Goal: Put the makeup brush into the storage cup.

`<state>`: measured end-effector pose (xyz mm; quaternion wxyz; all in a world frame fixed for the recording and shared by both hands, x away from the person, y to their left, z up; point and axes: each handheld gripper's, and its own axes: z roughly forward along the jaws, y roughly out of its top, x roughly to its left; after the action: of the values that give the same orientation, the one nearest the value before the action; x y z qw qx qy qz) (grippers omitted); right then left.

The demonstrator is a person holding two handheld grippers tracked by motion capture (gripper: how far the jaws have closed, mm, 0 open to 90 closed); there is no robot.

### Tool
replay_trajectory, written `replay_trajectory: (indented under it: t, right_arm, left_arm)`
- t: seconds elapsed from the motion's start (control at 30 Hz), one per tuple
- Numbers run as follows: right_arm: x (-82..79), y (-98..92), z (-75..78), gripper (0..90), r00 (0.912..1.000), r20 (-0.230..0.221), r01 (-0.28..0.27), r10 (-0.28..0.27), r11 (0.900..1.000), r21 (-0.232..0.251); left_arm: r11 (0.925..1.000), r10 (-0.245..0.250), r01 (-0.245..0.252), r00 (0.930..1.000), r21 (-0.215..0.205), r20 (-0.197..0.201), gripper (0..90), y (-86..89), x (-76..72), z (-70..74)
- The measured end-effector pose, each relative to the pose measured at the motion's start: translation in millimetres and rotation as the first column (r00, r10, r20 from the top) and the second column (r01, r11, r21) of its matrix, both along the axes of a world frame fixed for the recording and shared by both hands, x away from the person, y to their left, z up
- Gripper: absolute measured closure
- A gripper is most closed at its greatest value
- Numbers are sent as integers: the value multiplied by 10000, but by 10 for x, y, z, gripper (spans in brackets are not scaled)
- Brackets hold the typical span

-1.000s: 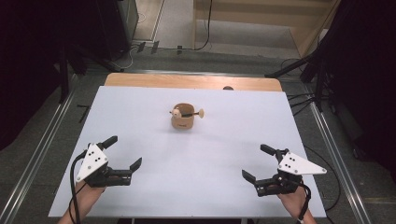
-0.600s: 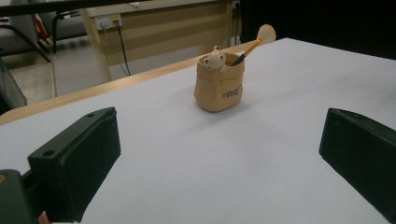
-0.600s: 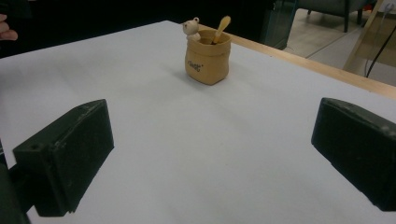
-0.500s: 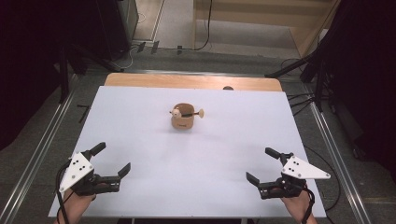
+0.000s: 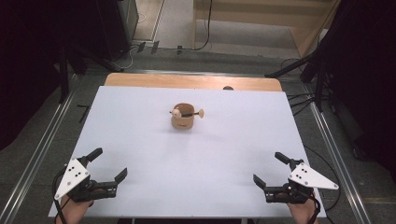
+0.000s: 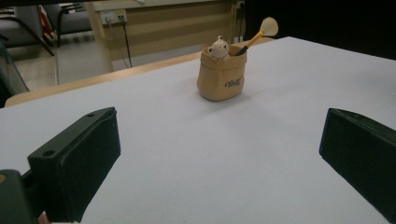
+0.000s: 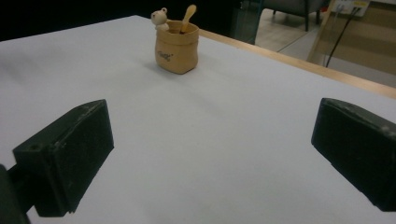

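Note:
A small tan sack-shaped pot [image 5: 182, 121] stands upright near the middle of the white table [image 5: 140, 126]. A little bear figure [image 5: 175, 112] and a wooden spoon [image 5: 195, 113] stick out of its top. The pot [image 6: 221, 77] shows ahead in the left gripper view, and the pot [image 7: 177, 47] shows upper left in the right gripper view. My left gripper [image 5: 109, 164] sits at the near left corner, open and empty. My right gripper [image 5: 270, 168] sits at the near right corner, also open with nothing between its jaws. Both are far from the pot.
A bare wooden strip [image 5: 191, 82] runs along the table's far edge, with a small dark knob [image 5: 228, 87] on it. Metal rails [image 5: 42, 149] flank the table on both sides. Cables and dark stands lie on the floor beyond.
Both grippers have drawn back toward the near edge of the table, the left one farther and more to the left. The pot has stayed put.

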<state>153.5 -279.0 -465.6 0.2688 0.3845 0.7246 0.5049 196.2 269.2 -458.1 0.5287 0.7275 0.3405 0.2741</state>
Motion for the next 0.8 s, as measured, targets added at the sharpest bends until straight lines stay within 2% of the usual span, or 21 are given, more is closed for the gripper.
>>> replay_trajectory:
  t: [0.07, 0.23, 0.47, 0.63, 0.8]
  right_arm:
    - [-12, -13, -7, 0, 10000, 7, 38, -38, 9999, 96]
    - [-13, -20, -28, 0, 9997, -220, 54, -53, 10000, 82]
    - [-23, -30, -49, 0, 9991, -431, 64, -64, 10000, -1]
    - [-27, -20, -65, 0, 9985, -537, 43, -46, 10000, -60]
    - [-28, -12, -66, 0, 9983, -582, -23, 14, 9999, -159]
  left_arm:
    - [10000, -28, 28, 10000, 64, -60, 0, 10, -8, -10]
    - [9998, -92, 90, 9999, 160, 99, 0, 21, -46, -8]
    - [9999, -19, 20, 9999, 101, -105, 0, 72, -70, -43]
    - [9998, -187, 187, 9998, 109, -18, 0, 56, -74, -59]
    - [9999, -103, 100, 9998, 132, 185, 0, 62, -63, -51]
